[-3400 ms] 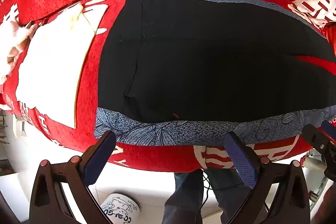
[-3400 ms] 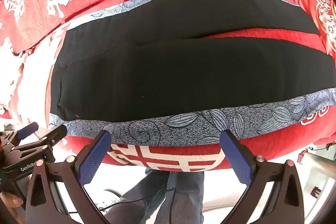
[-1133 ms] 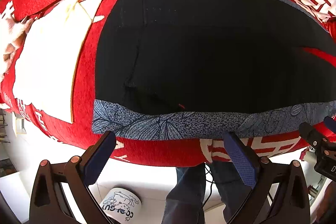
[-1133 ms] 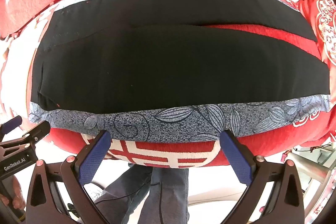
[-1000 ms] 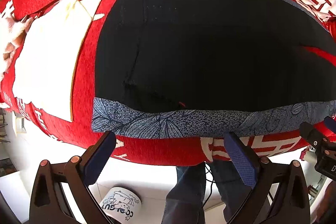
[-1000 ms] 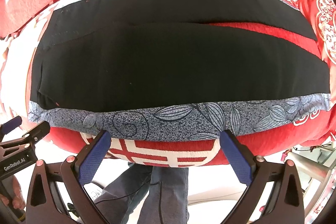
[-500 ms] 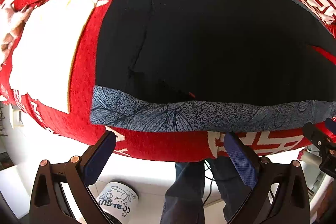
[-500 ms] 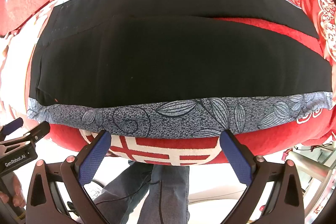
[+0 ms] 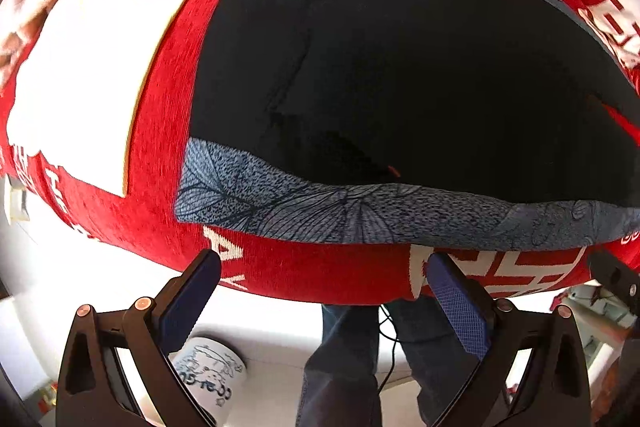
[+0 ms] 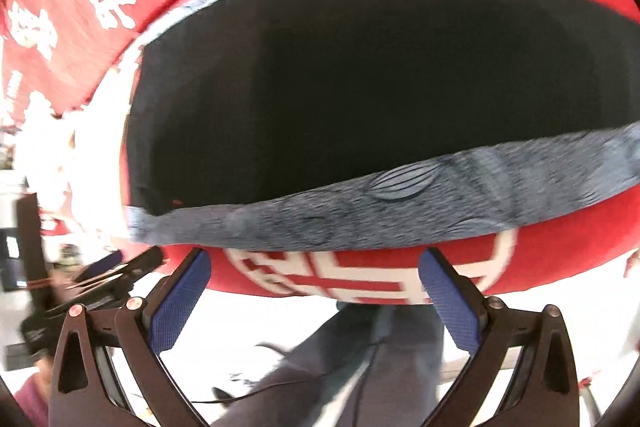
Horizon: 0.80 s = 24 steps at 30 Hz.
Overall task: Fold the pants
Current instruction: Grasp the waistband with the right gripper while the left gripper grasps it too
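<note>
Black pants [image 9: 400, 67] with a grey-blue leaf-print side stripe [image 9: 340, 211] lie flat on a red table cloth [image 9: 312, 271] with white characters. They also show in the right wrist view [image 10: 380, 79], where the two legs part at the upper right and the near stripe [image 10: 400, 195] faces me. My left gripper [image 9: 320, 291] is open and empty, just short of the near stripe at the waist end. My right gripper [image 10: 312, 287] is open and empty at the table's near edge, below the stripe.
A white folded cloth [image 9: 88, 59] lies left of the pants. A white printed mug [image 9: 208, 375] stands on the floor below. The person's jeans-clad legs [image 9: 344, 359] are under the table edge. The left gripper's body [image 10: 100, 275] shows at the right view's lower left.
Both grippers have moved closer to the pants' near edge. The right wrist view has swung left and tilted, with motion blur. Both grippers stay open.
</note>
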Each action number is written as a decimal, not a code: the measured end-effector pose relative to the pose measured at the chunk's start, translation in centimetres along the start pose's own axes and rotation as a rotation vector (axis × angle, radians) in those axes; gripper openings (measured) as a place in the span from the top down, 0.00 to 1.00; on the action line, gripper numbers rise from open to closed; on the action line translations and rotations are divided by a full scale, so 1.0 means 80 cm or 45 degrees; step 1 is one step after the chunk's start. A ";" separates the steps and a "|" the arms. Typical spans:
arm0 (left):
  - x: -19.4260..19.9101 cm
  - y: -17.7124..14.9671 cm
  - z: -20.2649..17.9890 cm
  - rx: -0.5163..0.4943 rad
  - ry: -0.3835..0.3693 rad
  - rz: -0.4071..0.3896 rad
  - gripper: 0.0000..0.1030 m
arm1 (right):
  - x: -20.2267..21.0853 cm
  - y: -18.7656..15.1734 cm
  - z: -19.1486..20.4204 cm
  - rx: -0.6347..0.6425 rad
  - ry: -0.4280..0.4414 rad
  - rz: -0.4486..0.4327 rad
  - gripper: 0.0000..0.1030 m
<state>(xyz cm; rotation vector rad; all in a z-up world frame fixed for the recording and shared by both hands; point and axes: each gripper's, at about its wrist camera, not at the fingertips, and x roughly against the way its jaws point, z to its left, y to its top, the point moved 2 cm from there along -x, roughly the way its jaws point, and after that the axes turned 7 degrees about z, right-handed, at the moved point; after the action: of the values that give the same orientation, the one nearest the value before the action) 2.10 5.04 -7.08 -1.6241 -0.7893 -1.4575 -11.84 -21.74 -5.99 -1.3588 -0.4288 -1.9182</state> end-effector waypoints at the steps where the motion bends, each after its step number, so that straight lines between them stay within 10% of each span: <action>1: -0.002 0.000 0.003 0.012 -0.028 0.006 0.00 | -0.003 -0.002 0.000 -0.004 0.039 0.012 0.00; 11: 0.011 0.019 0.011 0.049 -0.130 -0.082 0.00 | -0.042 -0.016 -0.011 -0.107 0.225 0.108 0.00; 19: 0.022 0.059 -0.001 0.003 -0.086 -0.175 0.00 | -0.053 0.001 -0.064 -0.500 0.311 0.055 0.00; 24: 0.006 0.077 -0.013 -0.053 -0.004 -0.191 0.00 | -0.053 0.008 -0.084 -0.645 0.317 0.055 0.22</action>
<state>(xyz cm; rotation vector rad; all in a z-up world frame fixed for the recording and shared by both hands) 6.94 1.15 -7.51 -1.6277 -0.9042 -1.5856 -15.09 -24.88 -12.56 -1.3877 0.2247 -2.2135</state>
